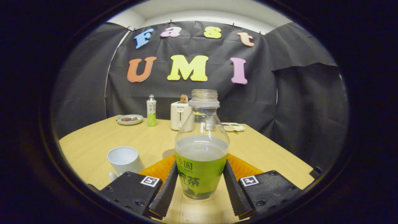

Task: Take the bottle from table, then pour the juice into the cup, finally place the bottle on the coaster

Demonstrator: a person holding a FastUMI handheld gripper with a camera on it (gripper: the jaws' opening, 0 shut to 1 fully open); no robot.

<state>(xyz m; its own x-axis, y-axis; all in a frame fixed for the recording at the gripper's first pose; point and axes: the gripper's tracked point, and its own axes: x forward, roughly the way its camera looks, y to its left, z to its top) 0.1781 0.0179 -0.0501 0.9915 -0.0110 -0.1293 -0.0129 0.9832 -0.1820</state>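
Bottle (201, 149), uncapped, upright, approx. half full, sits between your gripper (200, 183) fingers; both press its green label, so you're clamped on it. Orange coaster (158, 168) lies under/behind it on the table (93, 149). White cup (124, 159) stands just beside the left finger. Far end: toaster (179, 115), 2nd small bottle (151, 110), plate w/ food (130, 119), small dish (233, 126).
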